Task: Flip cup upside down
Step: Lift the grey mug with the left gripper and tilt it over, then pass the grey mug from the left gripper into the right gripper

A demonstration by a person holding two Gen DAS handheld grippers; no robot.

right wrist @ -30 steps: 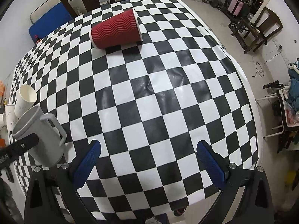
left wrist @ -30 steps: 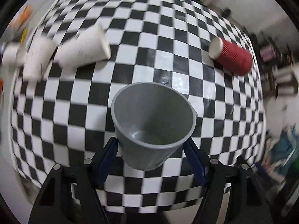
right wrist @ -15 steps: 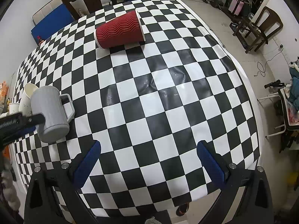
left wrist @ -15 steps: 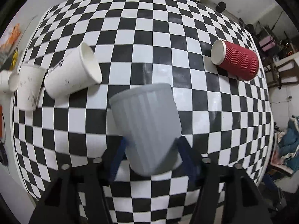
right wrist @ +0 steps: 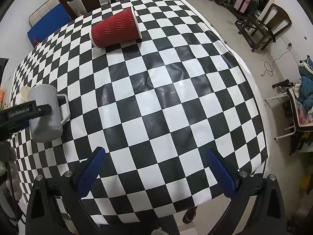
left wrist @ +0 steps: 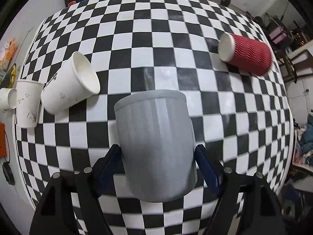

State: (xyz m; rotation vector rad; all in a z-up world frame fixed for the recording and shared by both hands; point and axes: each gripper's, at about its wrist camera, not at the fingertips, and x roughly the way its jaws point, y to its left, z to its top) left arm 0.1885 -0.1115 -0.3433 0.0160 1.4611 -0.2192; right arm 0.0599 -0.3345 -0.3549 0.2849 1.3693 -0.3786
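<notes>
You have the grey cup [left wrist: 156, 143] pinched by its ribbed sides in the left gripper [left wrist: 158, 166], base up, mouth down, above the checkered table [right wrist: 176, 107], likely ready to lower. Beyond it, a corrugated red cup [left wrist: 252, 56] lies sideways. Your right gripper [right wrist: 156, 172] hangs spread wide, holding nothing.
</notes>
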